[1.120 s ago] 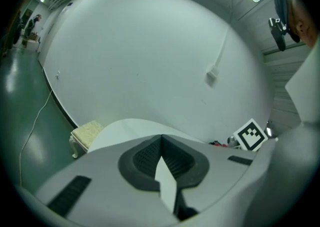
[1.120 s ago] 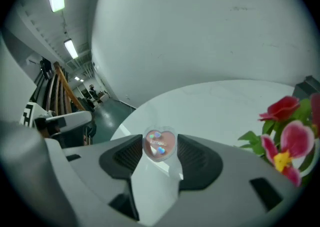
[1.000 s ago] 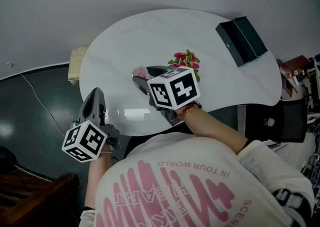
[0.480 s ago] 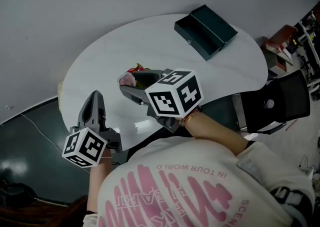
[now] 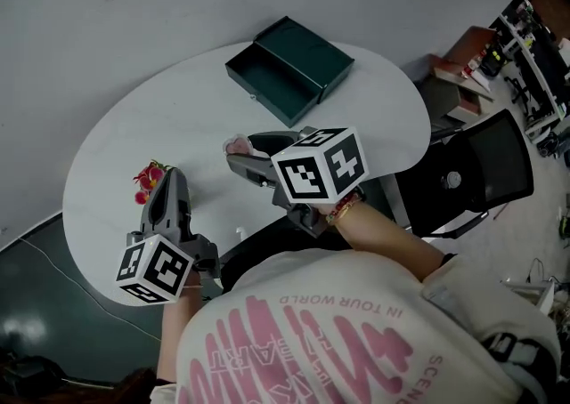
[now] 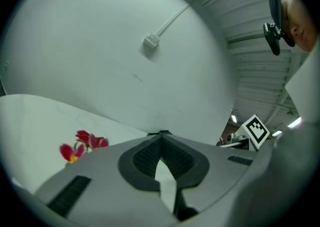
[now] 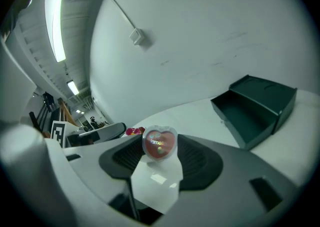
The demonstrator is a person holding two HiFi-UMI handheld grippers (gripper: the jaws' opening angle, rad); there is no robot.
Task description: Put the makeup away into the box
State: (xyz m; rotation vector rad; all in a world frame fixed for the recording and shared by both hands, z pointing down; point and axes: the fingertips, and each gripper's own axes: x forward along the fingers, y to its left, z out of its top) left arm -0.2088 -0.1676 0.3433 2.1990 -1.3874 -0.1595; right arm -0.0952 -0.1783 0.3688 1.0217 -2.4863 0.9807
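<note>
We hold the clear, red heart-shaped makeup compact (image 7: 160,144) only at our right claw's (image 5: 240,152) tips, over the white table (image 5: 125,140) short of the open dark-green box (image 5: 287,68), so it may slip; our left claw (image 6: 161,135) is clenched, empty.

White rounded table (image 5: 178,117), black office chair (image 5: 472,171), pale wall (image 6: 125,46), dark glossy floor (image 5: 36,304), ceiling strip light (image 7: 54,23)

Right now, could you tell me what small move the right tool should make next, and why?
Probably move the right tool forward over the open dark green box: it holds the clear heart-shaped red compact, and the box lies ahead.
</note>
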